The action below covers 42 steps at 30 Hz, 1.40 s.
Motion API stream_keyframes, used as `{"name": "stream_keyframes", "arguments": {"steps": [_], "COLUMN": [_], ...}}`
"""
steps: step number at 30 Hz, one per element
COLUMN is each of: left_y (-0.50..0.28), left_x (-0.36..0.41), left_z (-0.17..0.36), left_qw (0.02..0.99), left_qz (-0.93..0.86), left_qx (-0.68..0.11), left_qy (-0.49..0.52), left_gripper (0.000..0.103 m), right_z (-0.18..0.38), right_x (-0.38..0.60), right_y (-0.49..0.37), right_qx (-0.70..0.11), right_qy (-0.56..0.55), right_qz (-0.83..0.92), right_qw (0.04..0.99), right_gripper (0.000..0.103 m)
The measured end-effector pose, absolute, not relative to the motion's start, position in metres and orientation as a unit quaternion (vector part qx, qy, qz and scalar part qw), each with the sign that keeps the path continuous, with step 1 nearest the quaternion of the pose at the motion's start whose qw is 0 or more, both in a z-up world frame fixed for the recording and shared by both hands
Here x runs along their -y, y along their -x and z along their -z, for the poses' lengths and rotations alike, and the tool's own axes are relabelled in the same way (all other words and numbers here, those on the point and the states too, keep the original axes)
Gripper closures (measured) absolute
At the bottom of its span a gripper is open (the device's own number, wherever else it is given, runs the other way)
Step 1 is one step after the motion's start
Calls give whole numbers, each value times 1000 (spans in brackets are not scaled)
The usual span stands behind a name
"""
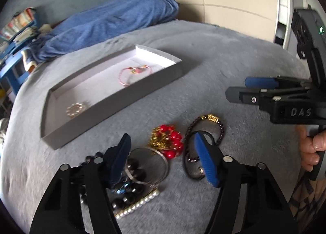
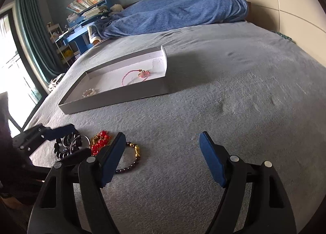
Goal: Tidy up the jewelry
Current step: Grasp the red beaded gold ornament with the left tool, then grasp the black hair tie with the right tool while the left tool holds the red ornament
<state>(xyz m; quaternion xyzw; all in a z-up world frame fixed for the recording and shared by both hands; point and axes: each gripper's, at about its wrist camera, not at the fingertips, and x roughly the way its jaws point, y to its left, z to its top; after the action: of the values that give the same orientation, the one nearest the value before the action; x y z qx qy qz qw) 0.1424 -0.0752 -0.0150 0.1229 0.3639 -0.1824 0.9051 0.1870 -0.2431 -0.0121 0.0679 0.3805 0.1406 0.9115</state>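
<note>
A grey jewelry tray lies on the bed. It holds a pink cord bracelet and a small pearl ring-shaped piece. A pile of jewelry lies in front of it: a red and gold bead piece, a dark bead bracelet with a gold charm, a silver bangle, black beads and a pearl strand. My left gripper is open, low over the pile. My right gripper is open and empty, right of the pile; it also shows in the left wrist view.
The grey bedspread stretches to the right and far side. A blue blanket lies behind the tray. Blue shelves with books stand beyond the bed's left edge, by a window with a curtain.
</note>
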Motion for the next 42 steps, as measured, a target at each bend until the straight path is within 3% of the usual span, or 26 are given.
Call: {"name": "stream_keyframes", "arguments": {"steps": [6, 16, 19, 33, 36, 38, 42], "left_y": [-160, -171, -174, -200, -199, -198, -203], "left_x": [84, 78, 72, 45, 46, 46, 45], "left_z": [25, 23, 18, 8, 16, 20, 25], "left_qw": [893, 885, 890, 899, 895, 894, 892], "left_qz": [181, 208, 204, 179, 174, 167, 158], "left_qx": [-390, -405, -399, -397, -407, -411, -421], "left_qy": [-137, -96, -79, -47, -57, -60, -56], "left_gripper": [51, 88, 91, 92, 82, 66, 58], "right_z": [13, 13, 13, 13, 14, 14, 14], "right_x": [247, 246, 245, 230, 227, 227, 227], "right_y": [-189, -189, -189, -184, -182, -182, -182], "right_qx": [-381, -382, -381, -375, -376, -377, -377], "right_qy": [-80, -82, -82, -53, -49, -48, -48], "right_qz": [-141, -145, -145, -164, -164, -164, -164], "right_qw": [910, 909, 909, 911, 911, 910, 910], "right_gripper": [29, 29, 29, 29, 29, 29, 29]}}
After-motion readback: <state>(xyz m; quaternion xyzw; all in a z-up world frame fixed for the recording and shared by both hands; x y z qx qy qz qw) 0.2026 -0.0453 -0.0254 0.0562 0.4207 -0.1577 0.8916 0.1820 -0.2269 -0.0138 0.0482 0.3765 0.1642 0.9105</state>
